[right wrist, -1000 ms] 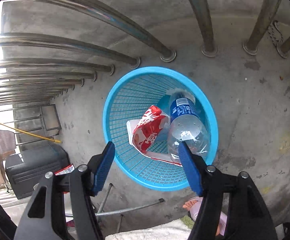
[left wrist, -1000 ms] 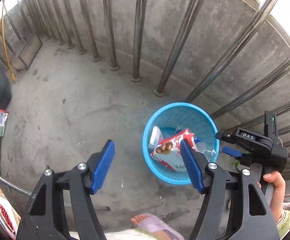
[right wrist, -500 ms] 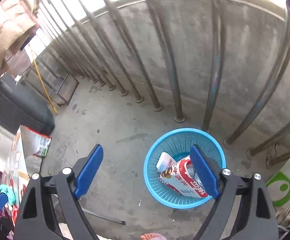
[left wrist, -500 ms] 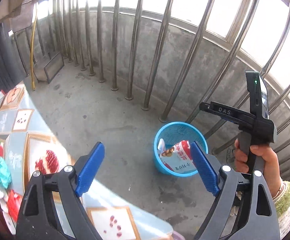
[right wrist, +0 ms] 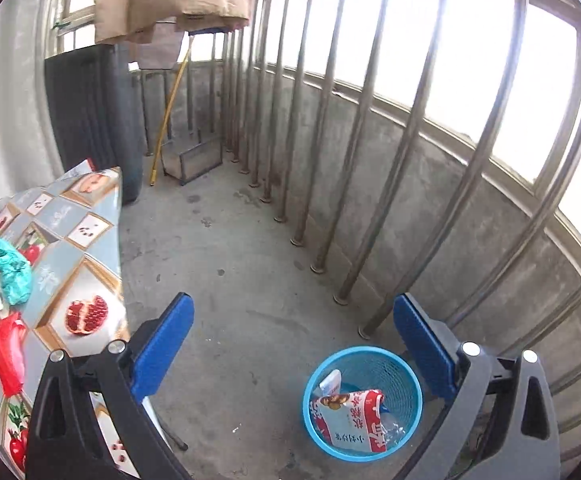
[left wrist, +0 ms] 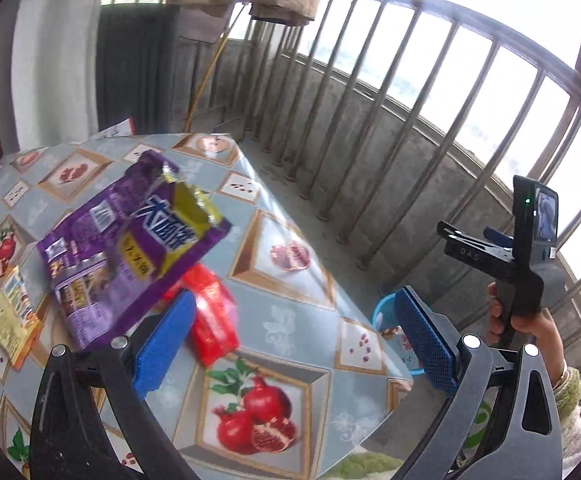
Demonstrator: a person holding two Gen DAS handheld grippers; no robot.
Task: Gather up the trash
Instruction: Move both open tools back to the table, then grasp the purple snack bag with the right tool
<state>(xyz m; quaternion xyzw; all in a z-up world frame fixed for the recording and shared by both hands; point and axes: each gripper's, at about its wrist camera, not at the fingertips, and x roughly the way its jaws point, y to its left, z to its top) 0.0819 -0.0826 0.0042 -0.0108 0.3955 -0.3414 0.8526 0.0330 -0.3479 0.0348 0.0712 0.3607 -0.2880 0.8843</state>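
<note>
Right gripper above snack-filled basket

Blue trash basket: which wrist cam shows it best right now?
Right wrist view. The blue trash basket is fully visible on the concrete floor, showing its whole rim and the red-and-white snack bag inside. In the left wrist view only a sliver of the basket shows, behind the table edge and the left gripper.
</note>
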